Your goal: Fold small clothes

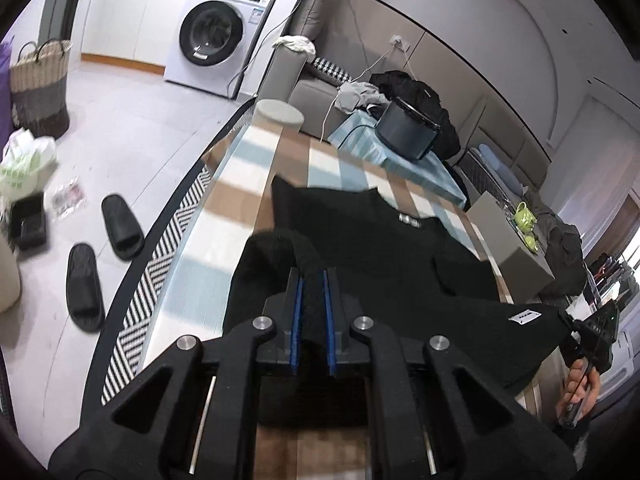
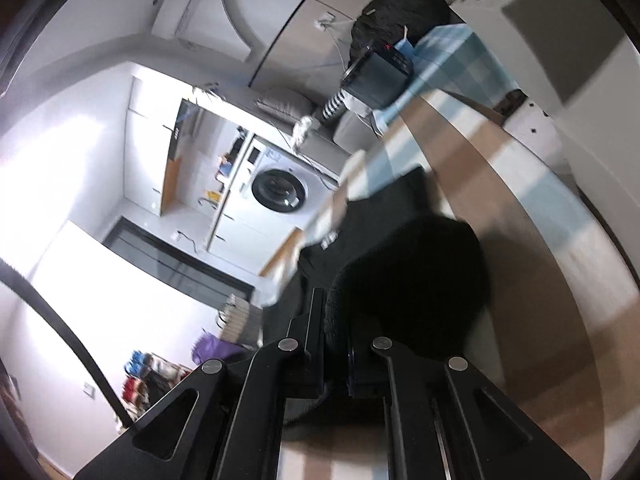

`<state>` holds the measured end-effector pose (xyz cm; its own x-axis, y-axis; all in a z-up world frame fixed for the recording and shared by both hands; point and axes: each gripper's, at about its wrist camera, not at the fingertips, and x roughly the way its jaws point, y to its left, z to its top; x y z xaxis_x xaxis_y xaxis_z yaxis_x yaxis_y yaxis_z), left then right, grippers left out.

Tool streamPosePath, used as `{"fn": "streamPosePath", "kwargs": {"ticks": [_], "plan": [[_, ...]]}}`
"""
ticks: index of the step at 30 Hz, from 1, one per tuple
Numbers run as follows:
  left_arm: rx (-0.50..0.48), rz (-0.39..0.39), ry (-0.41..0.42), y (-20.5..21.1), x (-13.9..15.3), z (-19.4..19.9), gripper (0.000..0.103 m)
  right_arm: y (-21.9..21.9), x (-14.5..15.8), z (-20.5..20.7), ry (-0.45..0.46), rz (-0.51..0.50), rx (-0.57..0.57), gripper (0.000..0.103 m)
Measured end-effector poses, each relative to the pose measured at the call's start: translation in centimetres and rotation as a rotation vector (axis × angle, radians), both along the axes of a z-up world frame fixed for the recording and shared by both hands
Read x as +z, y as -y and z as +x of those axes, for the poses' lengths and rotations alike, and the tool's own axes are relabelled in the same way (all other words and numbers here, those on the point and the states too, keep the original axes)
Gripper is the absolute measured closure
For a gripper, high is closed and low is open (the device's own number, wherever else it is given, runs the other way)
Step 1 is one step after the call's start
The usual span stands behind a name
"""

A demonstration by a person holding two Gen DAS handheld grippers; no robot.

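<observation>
The long desk [image 1: 280, 184], covered in a checked cloth of brown, white and pale blue squares, runs from the bottom centre of the left wrist view up toward the middle. Spread across it lies the black knitted garment [image 1: 384, 248], filling the centre and lower right of that frame, with a small white label [image 1: 525, 316] near its right edge. One folded rim of the garment rises from the cloth into the left gripper [image 1: 312, 280] at lower centre, whose blue-lined fingers [image 1: 295, 312] are clamped on that strip of knit.

At the far right edge of the same view the right gripper [image 1: 592, 332] holds the garment's other end, with the person's hand [image 1: 580, 392] below it. In the right wrist view the right gripper [image 2: 334, 304] sits at lower centre with a thick bunch of the black knit [image 2: 408, 280] pressed between its fingers [image 2: 316, 320]; the frame is blurred, but they appear closed on the fabric.

A white front-loading washing machine [image 1: 218, 36] stands at upper centre-left of the left view, a woven basket [image 1: 40, 84] at the left edge, and a pair of black slippers [image 1: 104, 256] on the pale floor at lower left. A dark square box [image 1: 408, 128] rests at the desk's far end, right of centre.
</observation>
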<state>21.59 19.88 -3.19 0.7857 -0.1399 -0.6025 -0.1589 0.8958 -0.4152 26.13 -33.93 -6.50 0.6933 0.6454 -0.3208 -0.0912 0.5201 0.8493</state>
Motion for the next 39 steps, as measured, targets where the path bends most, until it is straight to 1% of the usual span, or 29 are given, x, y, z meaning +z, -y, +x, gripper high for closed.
{"fn": "streamPosePath", "kwargs": {"ticks": [2,6,7,9,12,14,15,16,18,19,20,21,22,24,25,26,28,31,32,33,36,37,39], "plan": [[-0.001,-0.003,0.014,-0.3,0.5,1.5,0.096,-0.1,0.8,1.7,0.018,0.007,-0.015,0.095],[0.013,-0.001,0.028,-1.2,1.0,5.2,0.096,-0.4,1.5,5.2,0.021,0.019,-0.034,0.095],[0.021,-0.001,0.029,-1.7,1.0,6.5,0.096,-0.3,1.4,6.6,0.013,0.031,-0.042,0.095],[0.03,-0.006,0.026,-2.6,0.8,8.7,0.096,-0.3,1.1,8.6,-0.007,0.045,-0.054,0.096],[0.054,-0.029,0.004,-4.3,-0.2,12.6,0.096,-0.2,0.2,12.3,-0.044,0.033,-0.087,0.096],[0.068,-0.041,-0.02,-5.2,-1.3,15.2,0.096,0.0,-0.9,15.1,-0.095,0.032,-0.12,0.095],[0.074,-0.041,-0.036,-5.5,-2.0,16.3,0.096,0.0,-1.4,16.1,-0.127,0.023,-0.134,0.094],[0.077,-0.041,-0.052,-5.9,-2.7,17.5,0.096,0.3,-2.5,17.5,-0.182,0.013,-0.157,0.091],[0.098,-0.039,-0.09,-6.5,-4.0,19.5,0.092,0.8,-3.6,19.1,-0.241,-0.008,-0.188,0.067],[0.111,-0.036,-0.107,-6.7,-4.5,20.0,0.09,1.3,-4.1,19.5,-0.26,-0.023,-0.215,0.061],[0.114,-0.035,-0.122,-6.9,-5.0,20.6,0.083,1.6,-4.3,19.6,-0.266,-0.038,-0.224,0.059],[0.106,-0.04,-0.132,-7.2,-5.2,21.0,0.071,1.8,-4.4,19.6,-0.269,-0.054,-0.224,0.059],[0.106,-0.04,-0.132,-7.3,-5.4,21.2,0.066,1.9,-4.2,19.5,-0.262,-0.075,-0.214,0.059],[0.115,-0.026,-0.114,-7.3,-5.6,20.8,0.052,2.0,-3.8,19.1,-0.246,-0.149,-0.198,0.057],[0.112,-0.011,-0.114,-7.2,-5.6,20.7,0.049,1.9,-3.6,18.9,-0.245,-0.197,-0.187,0.057],[0.105,0.003,-0.123,-7.0,-5.7,20.7,0.046,1.6,-3.5,18.9,-0.241,-0.243,-0.163,0.057],[0.082,0.024,-0.135,-6.4,-5.9,20.6,0.045,0.8,-3.6,19.0,-0.242,-0.314,-0.111,0.057],[0.044,0.059,-0.152,-5.3,-6.1,20.5,0.042,-0.7,-4.1,19.6,-0.241,-0.385,-0.049,0.057],[0.035,0.064,-0.151,-5.0,-6.0,20.2,0.039,-1.1,-4.2,19.8,-0.24,-0.398,-0.031,0.055],[0.028,0.072,-0.153,-4.7,-5.9,20.1,0.036,-1.6,-4.3,20.0,-0.237,-0.411,-0.016,0.051],[0.027,0.08,-0.149,-4.6,-5.8,19.5,0.034,-3.3,-4.2,20.8,-0.213,-0.509,0.02,0.043],[0.031,0.078,-0.148,-4.6,-5.8,19.4,0.033,-3.7,-4.2,21.1,-0.21,-0.529,0.023,0.042],[0.037,0.08,-0.153,-4.8,-5.9,19.1,0.027,-4.3,-4.4,22.0,-0.206,-0.565,0.026,0.042]]}}
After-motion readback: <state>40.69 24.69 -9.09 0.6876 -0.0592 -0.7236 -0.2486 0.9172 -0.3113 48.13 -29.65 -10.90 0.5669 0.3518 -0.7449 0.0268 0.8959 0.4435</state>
